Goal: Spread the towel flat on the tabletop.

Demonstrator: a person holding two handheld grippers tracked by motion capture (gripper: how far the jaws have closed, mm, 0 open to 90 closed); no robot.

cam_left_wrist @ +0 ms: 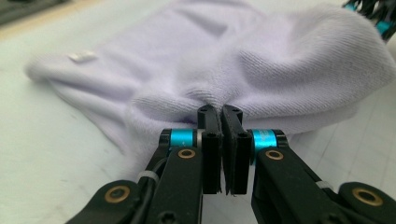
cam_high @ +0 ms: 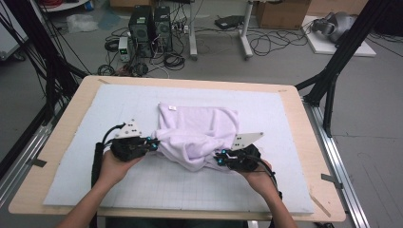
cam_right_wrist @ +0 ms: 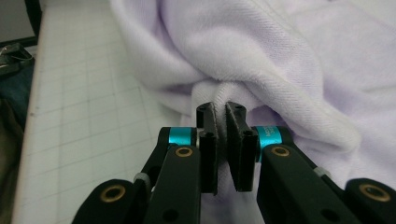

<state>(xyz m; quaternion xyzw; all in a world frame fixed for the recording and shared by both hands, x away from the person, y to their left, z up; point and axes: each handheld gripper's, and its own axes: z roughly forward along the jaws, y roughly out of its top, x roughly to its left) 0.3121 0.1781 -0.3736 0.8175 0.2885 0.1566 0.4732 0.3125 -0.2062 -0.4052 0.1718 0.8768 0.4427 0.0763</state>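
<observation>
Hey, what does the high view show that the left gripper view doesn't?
High view alone: the whole wooden table with its white gridded mat, both hands, and the floor behind with computer towers and cables.

Left gripper view alone: a close look at the left gripper, its fingers pinched shut on a fold of the white towel, with a small tag on the cloth.

Both: the crumpled towel on the mat, the left gripper gripping its edge, and the right gripper at the opposite side.
</observation>
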